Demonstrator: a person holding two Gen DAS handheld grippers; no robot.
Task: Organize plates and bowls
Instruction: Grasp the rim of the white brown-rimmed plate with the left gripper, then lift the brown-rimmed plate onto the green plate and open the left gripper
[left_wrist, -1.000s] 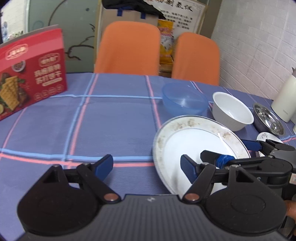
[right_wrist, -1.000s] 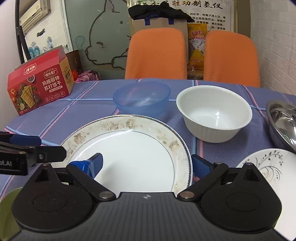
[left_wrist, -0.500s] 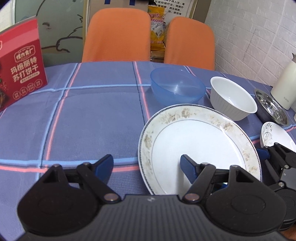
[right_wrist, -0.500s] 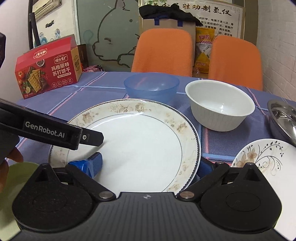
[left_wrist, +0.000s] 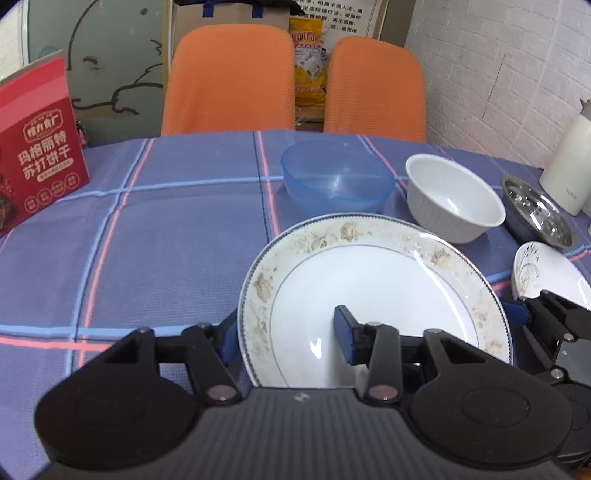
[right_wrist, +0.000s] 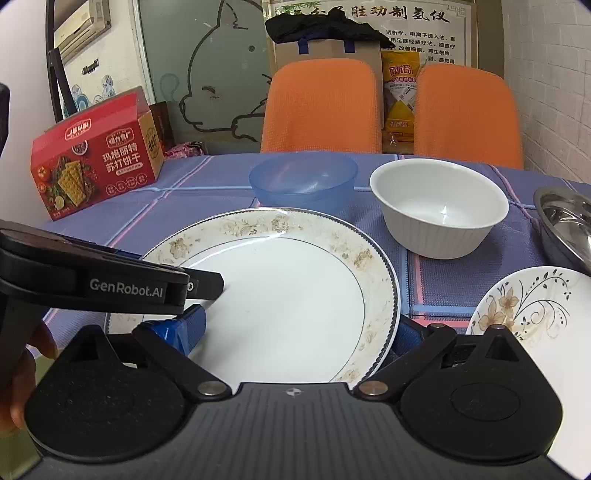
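I have the big floral-rimmed plate (left_wrist: 373, 299) straddled by both tools. My left gripper (left_wrist: 286, 338) has its fingers apart, one blue pad outside the rim at the plate's 8 o'clock, the other over the white well. My right gripper (right_wrist: 295, 330) mirrors that from the 4 o'clock side: one pad over the well, the other tucked under or beside the rim. Neither pair looks closed on the china yet, though I cannot tell whether the outer pads are touching it.

The plate sits at the centre of the checked tablecloth (left_wrist: 147, 236). At its 12 o'clock, just beside it, is the blue bowl (left_wrist: 336, 177); at 1 o'clock the white bowl (left_wrist: 454, 199); at 3 o'clock the small flowered plate (right_wrist: 532, 306); the steel dish (left_wrist: 535, 210) lies beyond at 2 o'clock. The red cracker box (right_wrist: 96, 166) stands well apart at 10 o'clock.

To do this well, I judge I should seat each lower pad fully beneath the rim before closing, so the glazed lip is pinched flat rather than nipped at its edge. I would close both sides together and evenly, then lift level. Glazed china is slick and heavy, so a shallow bite could let it tip toward the blue bowl. I would keep my right tool's outer finger clear of the flowered plate next to it.
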